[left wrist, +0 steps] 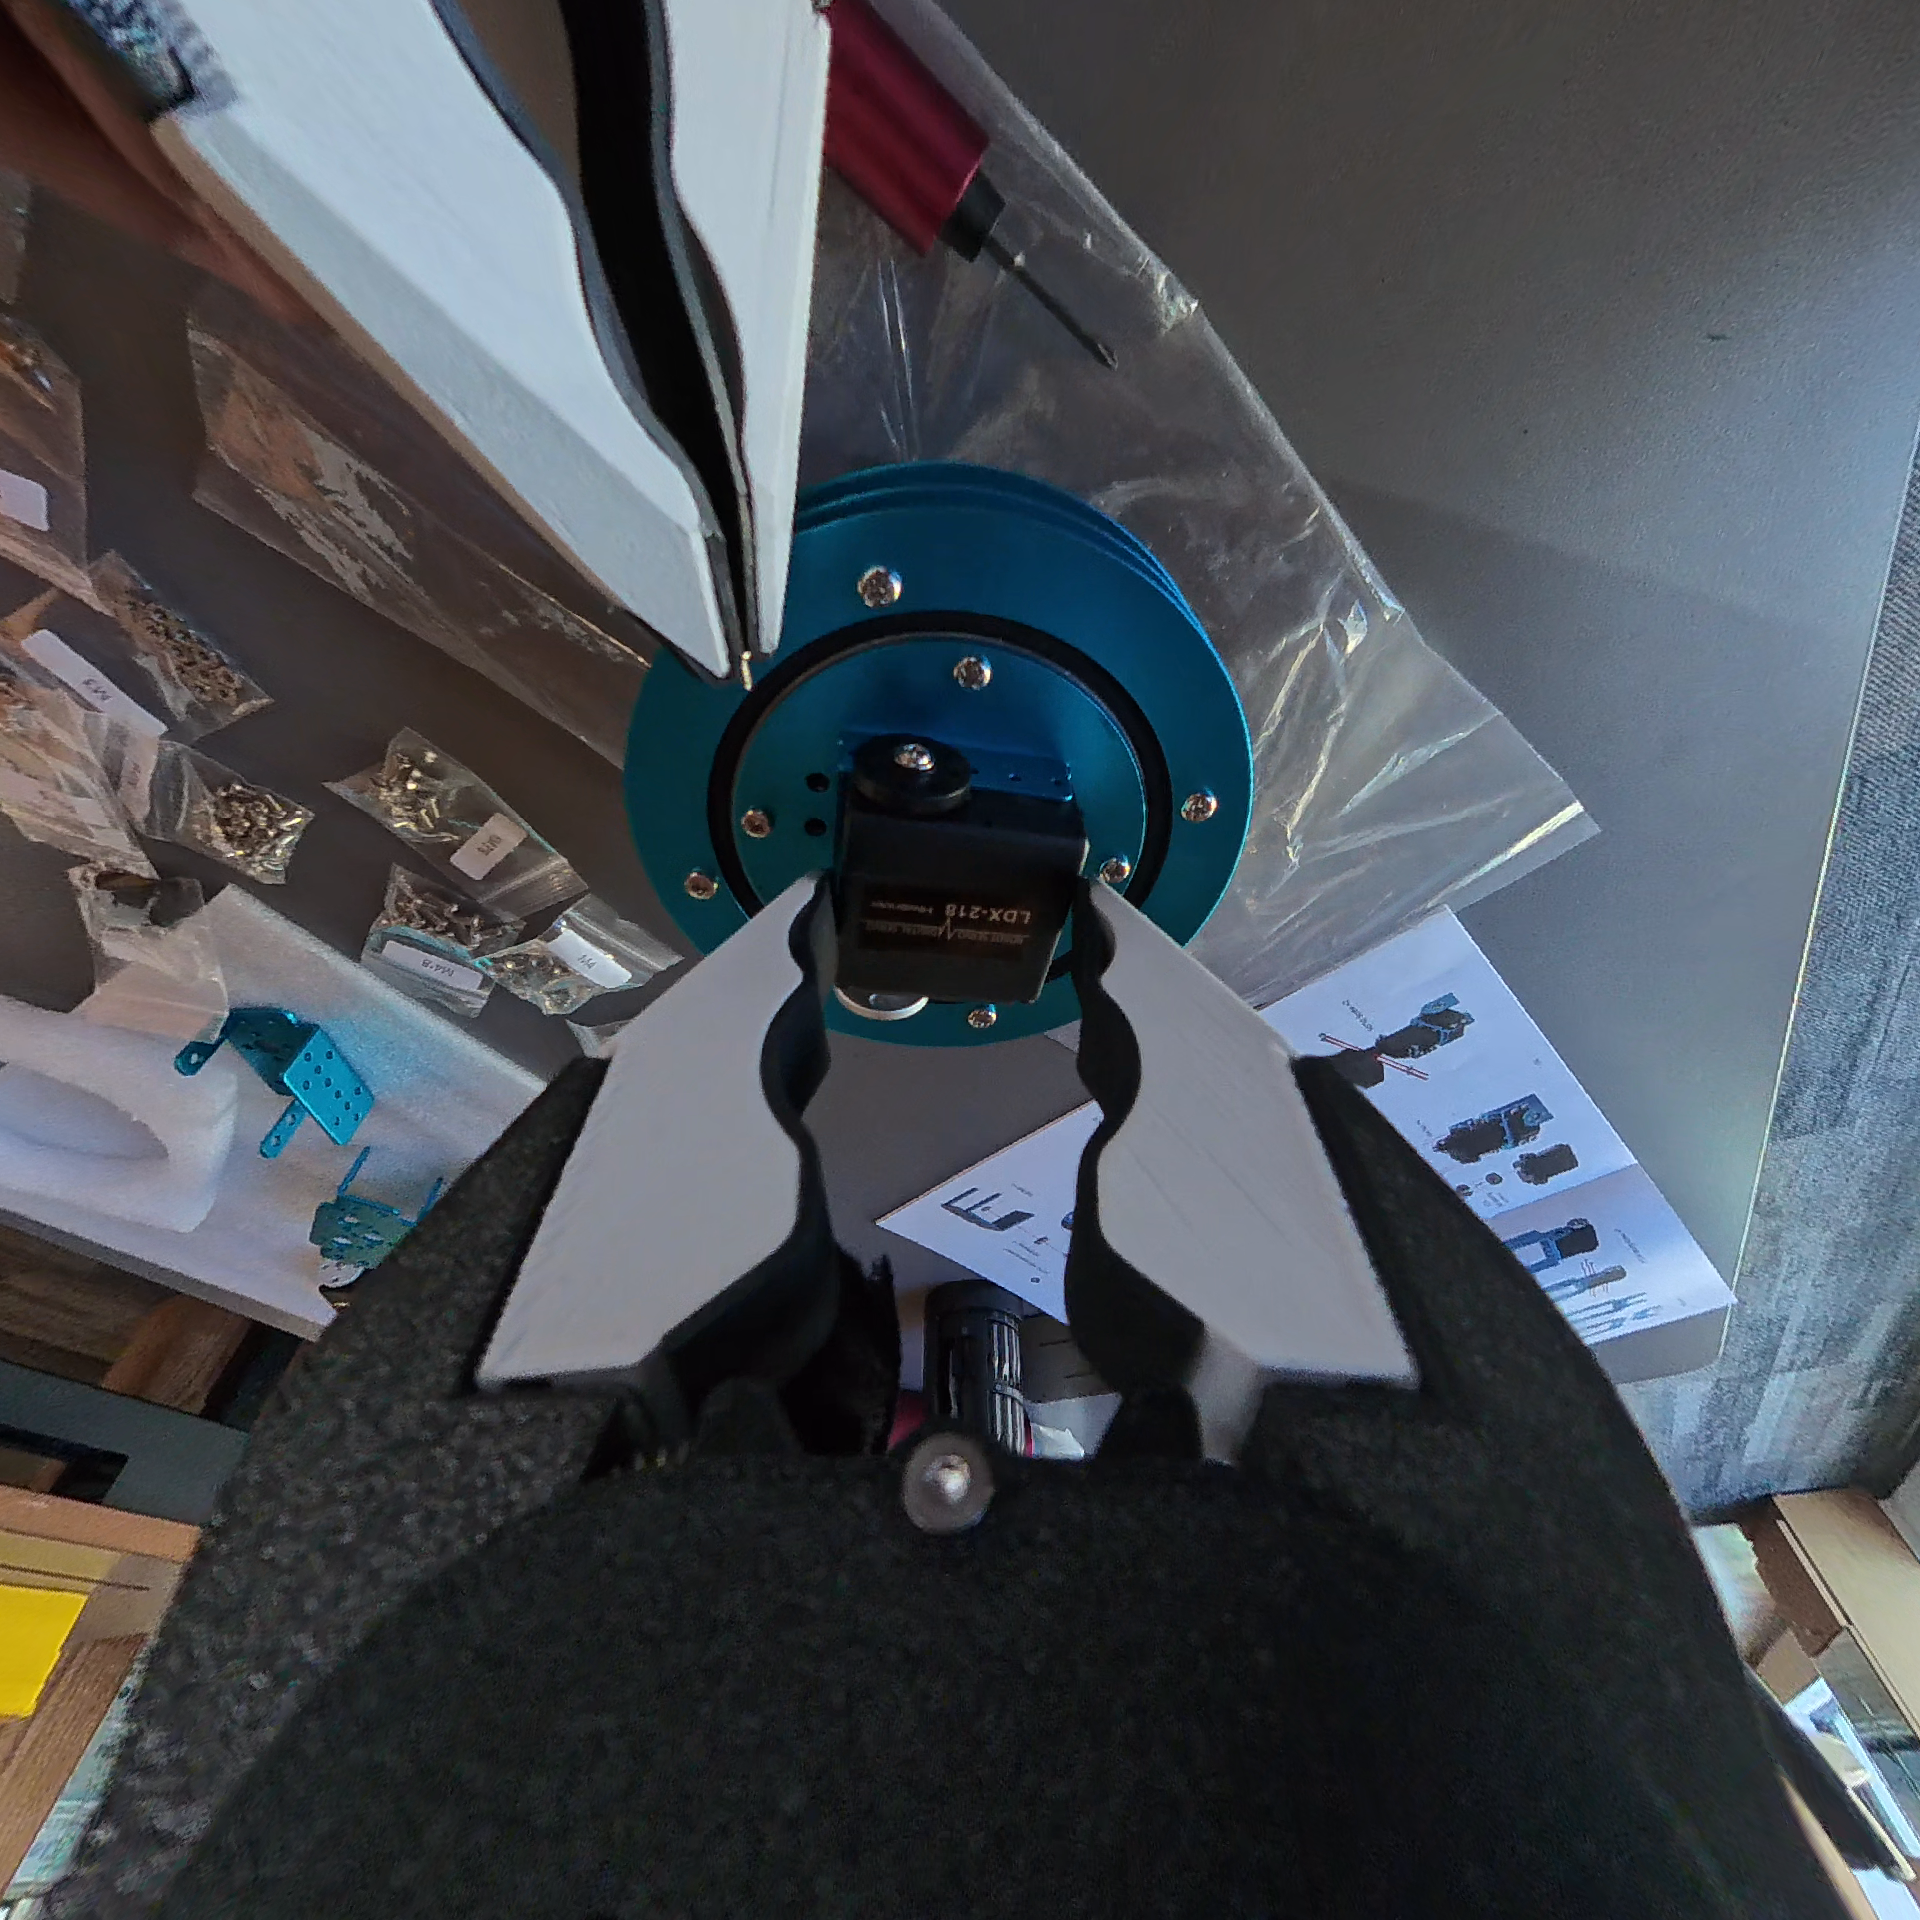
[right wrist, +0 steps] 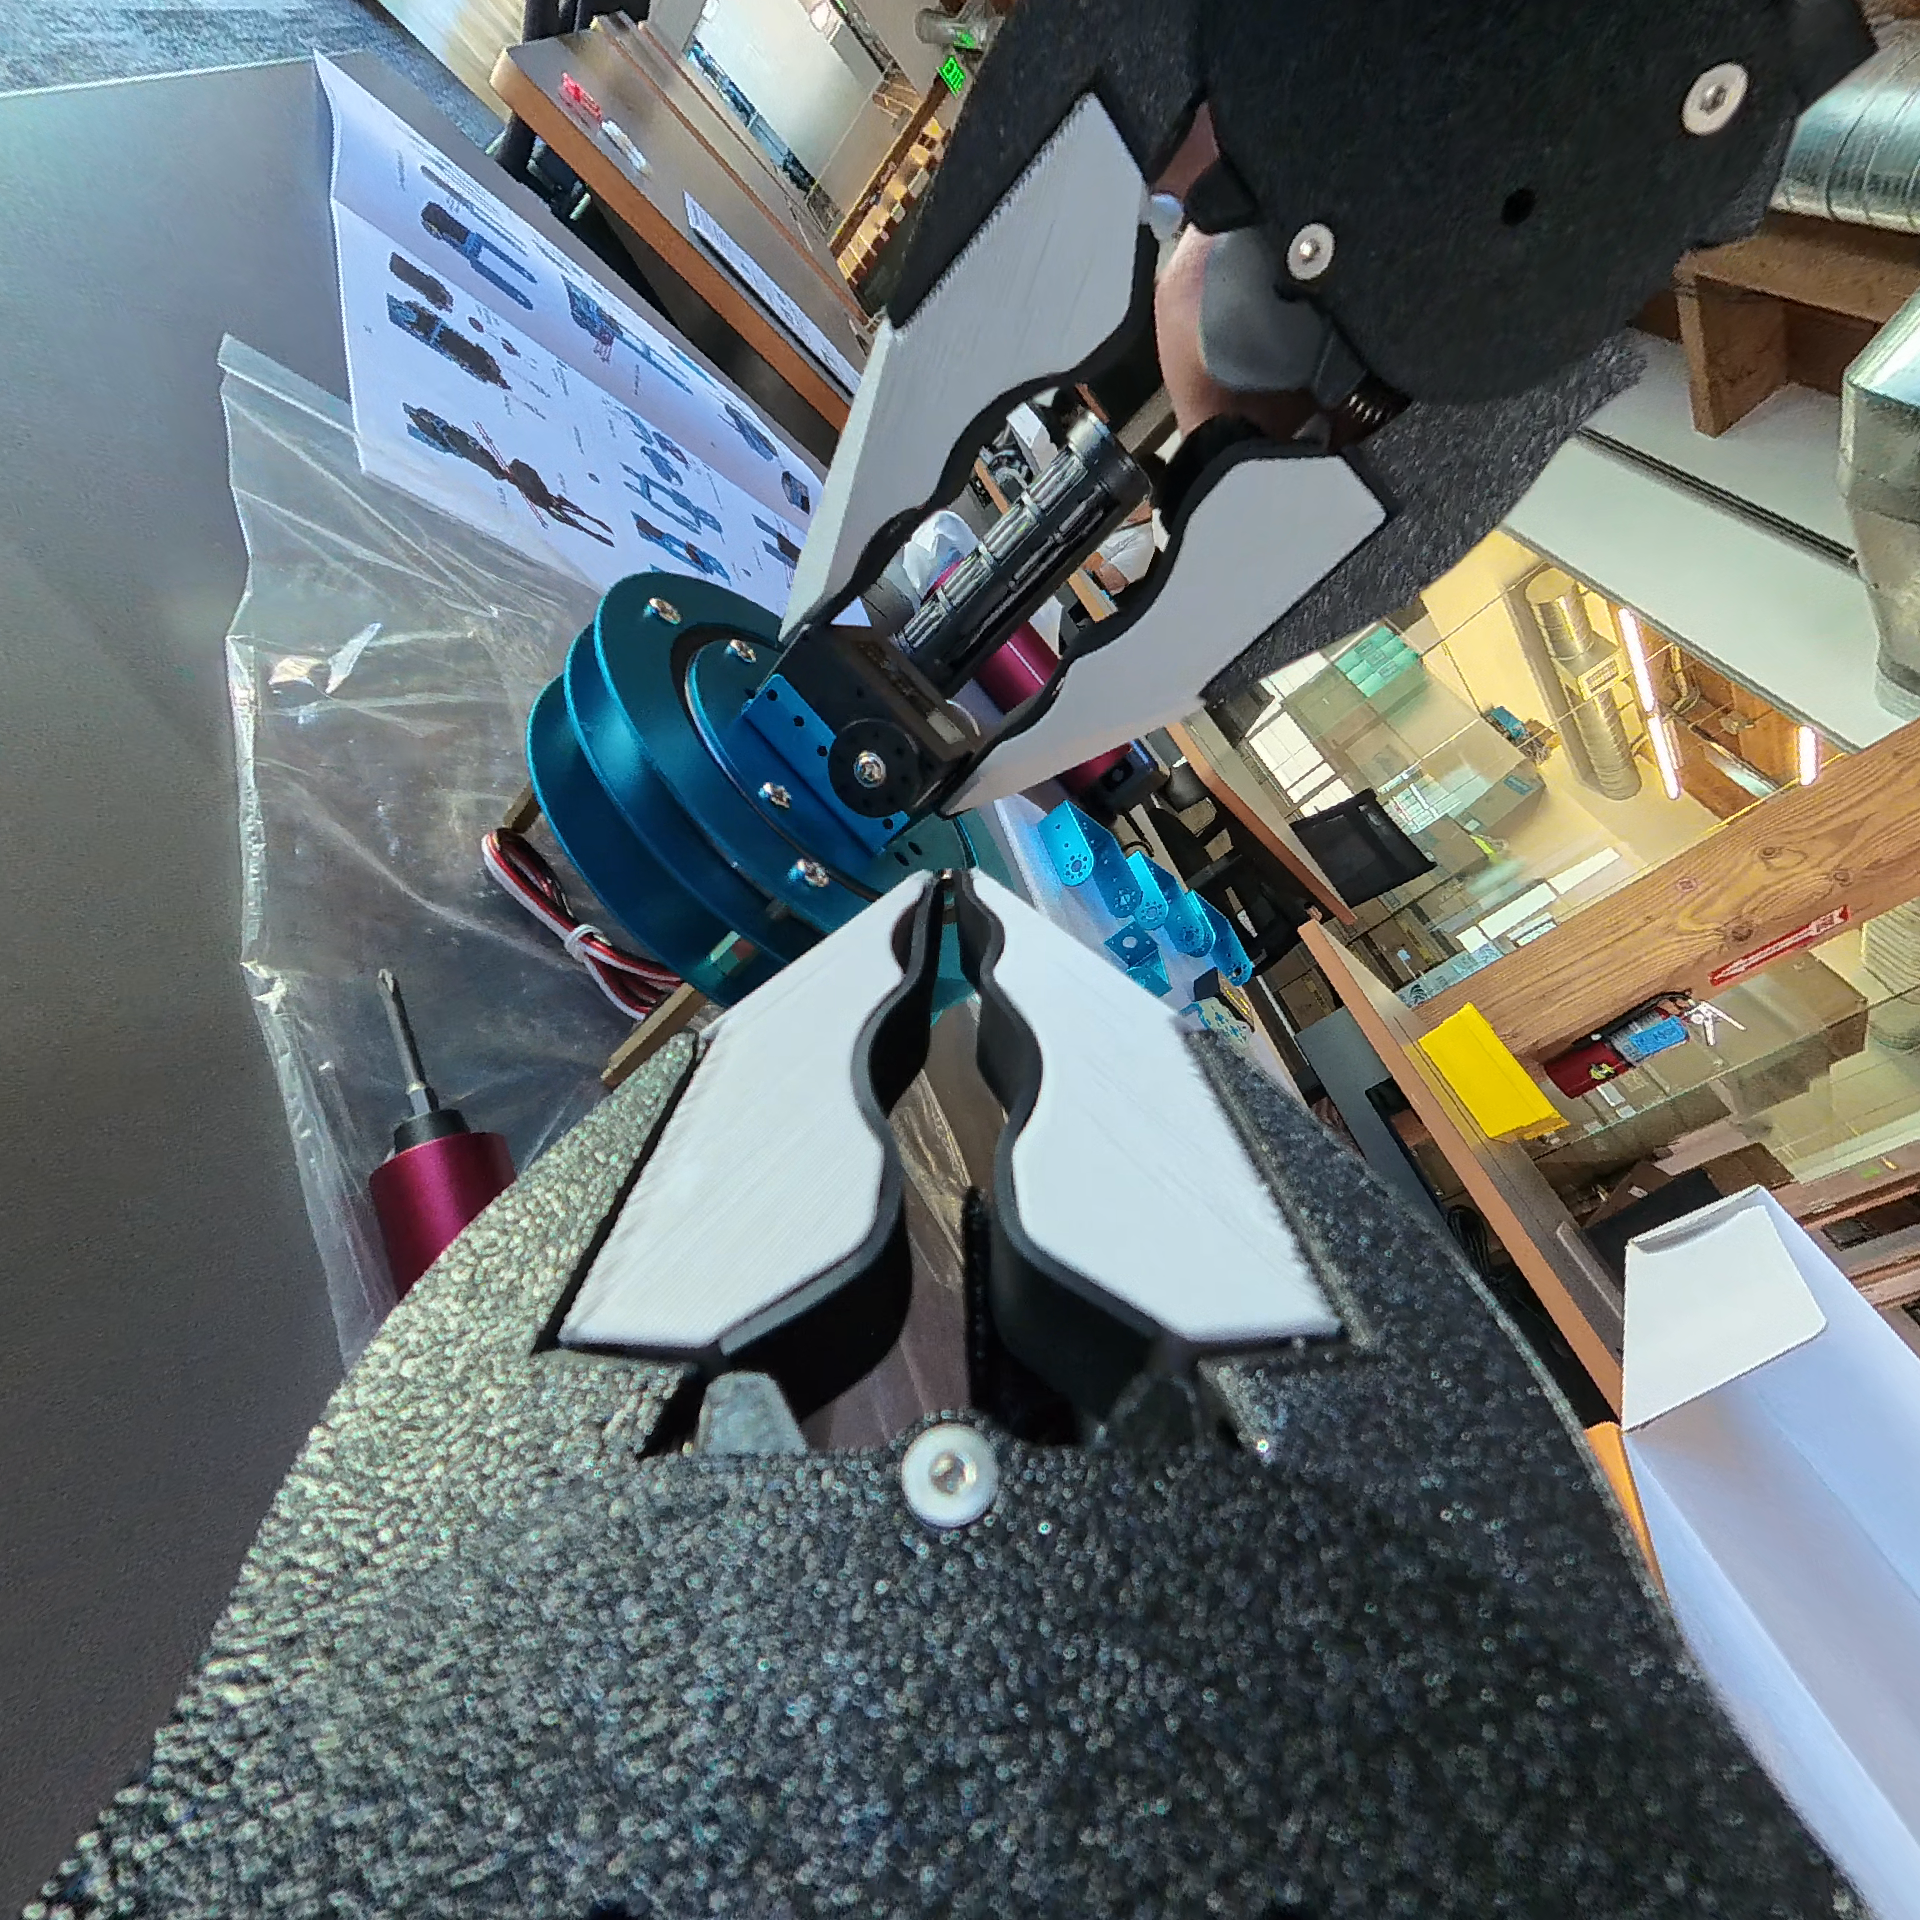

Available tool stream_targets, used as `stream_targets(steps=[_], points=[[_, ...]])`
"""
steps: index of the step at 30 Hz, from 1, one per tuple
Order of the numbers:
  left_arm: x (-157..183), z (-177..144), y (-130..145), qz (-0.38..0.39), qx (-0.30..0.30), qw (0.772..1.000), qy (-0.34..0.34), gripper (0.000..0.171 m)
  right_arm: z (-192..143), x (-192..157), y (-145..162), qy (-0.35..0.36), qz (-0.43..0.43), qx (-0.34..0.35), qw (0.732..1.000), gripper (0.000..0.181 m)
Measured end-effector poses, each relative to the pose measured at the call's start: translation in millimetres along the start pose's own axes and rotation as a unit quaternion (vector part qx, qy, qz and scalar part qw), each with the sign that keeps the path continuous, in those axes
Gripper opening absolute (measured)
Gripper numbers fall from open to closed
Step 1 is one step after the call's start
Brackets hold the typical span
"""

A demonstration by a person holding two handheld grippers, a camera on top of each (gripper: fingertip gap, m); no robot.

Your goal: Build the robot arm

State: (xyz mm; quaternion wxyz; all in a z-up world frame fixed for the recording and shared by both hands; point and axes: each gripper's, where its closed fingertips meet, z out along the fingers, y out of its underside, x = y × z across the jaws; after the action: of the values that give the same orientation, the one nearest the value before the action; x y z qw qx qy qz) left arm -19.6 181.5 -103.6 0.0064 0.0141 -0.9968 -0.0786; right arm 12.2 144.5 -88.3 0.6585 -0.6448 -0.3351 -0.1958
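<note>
My left gripper point(left wrist: 956, 894) is shut on a black servo point(left wrist: 951, 935) that stands in a blue bracket on top of a round blue metal base point(left wrist: 1039, 623). The base lies on a clear plastic bag on the grey table. My right gripper point(right wrist: 948, 883) is shut, and its tips rest at the rim of the base's top plate. In the left wrist view it point(left wrist: 740, 655) comes in from the upper left with a small brass-coloured part point(left wrist: 746, 675) poking out between its tips. The right wrist view shows the left gripper point(right wrist: 883, 727) on the servo point(right wrist: 883, 764) and the base point(right wrist: 623, 810).
A red-handled screwdriver point(right wrist: 436, 1174) lies on the plastic bag point(left wrist: 1351, 727). An open instruction booklet point(left wrist: 1475, 1122) lies beside the base. Bags of screws point(left wrist: 457, 810) and blue brackets point(left wrist: 312, 1081) on white foam lie to the left. Red, white and black wires point(right wrist: 582, 935) run from under the base. One gripper's finger ends stand about 6 centimetres off the other's.
</note>
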Motion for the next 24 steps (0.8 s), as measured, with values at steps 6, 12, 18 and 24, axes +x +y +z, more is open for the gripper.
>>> stream_targets(steps=[6,12,18,24], points=[[0.5,-4.7,0.4,-0.022,0.028,0.999,-0.025,0.044,0.1,0.0,0.3,-0.001,0.001,-0.001,1.000,0.001],[1.8,-4.4,-0.1,-0.022,0.049,0.998,-0.037,0.044,0.6,0.1,1.0,-0.001,0.001,-0.002,1.000,0.001],[0.0,-4.1,0.3,-0.022,0.049,0.998,-0.041,0.044,0.7,0.8,1.6,0.000,0.003,-0.003,1.000,0.001],[-0.3,-4.7,2.1,-0.026,0.050,0.997,-0.047,0.044,0.4,0.9,1.4,0.000,0.003,-0.002,1.000,0.001]])
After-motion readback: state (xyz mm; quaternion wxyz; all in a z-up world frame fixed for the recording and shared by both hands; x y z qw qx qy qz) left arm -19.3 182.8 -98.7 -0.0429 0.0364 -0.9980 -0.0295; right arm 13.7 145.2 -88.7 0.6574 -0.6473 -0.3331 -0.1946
